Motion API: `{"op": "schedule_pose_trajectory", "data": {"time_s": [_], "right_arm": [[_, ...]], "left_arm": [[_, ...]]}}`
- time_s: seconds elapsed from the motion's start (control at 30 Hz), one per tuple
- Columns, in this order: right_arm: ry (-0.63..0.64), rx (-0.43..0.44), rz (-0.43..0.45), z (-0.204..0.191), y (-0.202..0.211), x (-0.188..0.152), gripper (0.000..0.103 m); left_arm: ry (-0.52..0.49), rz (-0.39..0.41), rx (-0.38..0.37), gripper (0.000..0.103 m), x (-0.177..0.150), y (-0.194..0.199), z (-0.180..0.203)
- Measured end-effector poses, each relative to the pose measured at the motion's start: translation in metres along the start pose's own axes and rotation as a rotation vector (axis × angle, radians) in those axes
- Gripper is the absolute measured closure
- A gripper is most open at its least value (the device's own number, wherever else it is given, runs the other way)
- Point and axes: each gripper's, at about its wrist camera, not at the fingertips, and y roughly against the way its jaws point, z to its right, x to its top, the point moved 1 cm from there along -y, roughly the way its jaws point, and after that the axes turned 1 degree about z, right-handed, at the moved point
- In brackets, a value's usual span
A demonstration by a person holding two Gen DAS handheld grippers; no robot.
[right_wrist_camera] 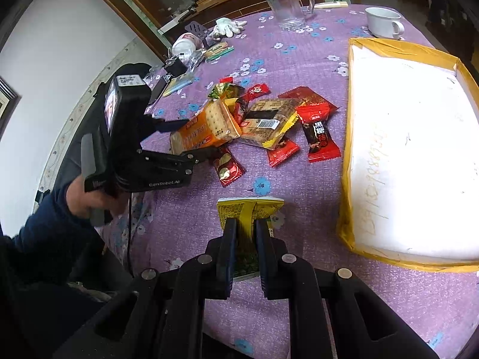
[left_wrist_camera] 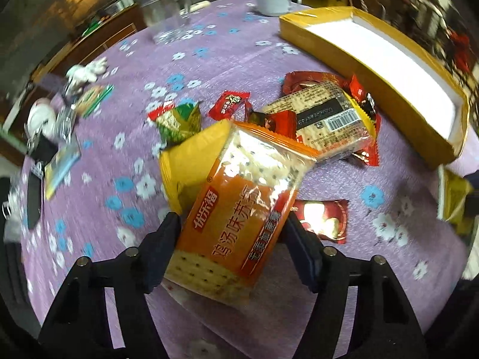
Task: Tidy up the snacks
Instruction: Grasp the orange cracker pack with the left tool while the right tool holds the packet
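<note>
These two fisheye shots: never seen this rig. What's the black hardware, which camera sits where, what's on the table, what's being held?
No robot arm here. A person holds a hand-operated two-finger gripper in each hand, and each gripper carries a camera looking forward along its fingers.

The left wrist view shows the left gripper closed on an orange cracker pack. The right wrist view shows the right gripper pinching a small yellow snack packet; the same left gripper appears there from the side, with the person's hand on its handle.

On the purple flowered tablecloth lie a pile of red wrapped snacks, a second cracker pack, a shallow yellow-edged box with nothing in it, a glass pitcher and a white cup. Other small clutter sits at the far edge.
</note>
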Motion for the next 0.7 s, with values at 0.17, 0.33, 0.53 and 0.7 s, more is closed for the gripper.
{"op": "schedule_pose_trajectory", "data": {"time_s": [0.17, 0.33, 0.53, 0.7], "right_arm": [[0.016, 0.013, -0.001, -0.005, -0.002, 0.002, 0.09], [0.03, 0.028, -0.005, -0.008, -0.004, 0.004, 0.09], [0.036, 0.042, -0.003, -0.006, -0.004, 0.005, 0.09], [0.039, 0.055, -0.006, -0.004, -0.005, 0.006, 0.09]], "left_arm": [[0.051, -0.005, 0.0, 0.036, -0.006, 0.006, 0.004], [0.088, -0.001, -0.003, 0.037, -0.009, 0.013, 0.003], [0.109, -0.006, 0.001, 0.049, -0.013, 0.018, 0.004], [0.137, -0.018, -0.001, 0.049, -0.017, 0.018, 0.001]]}}
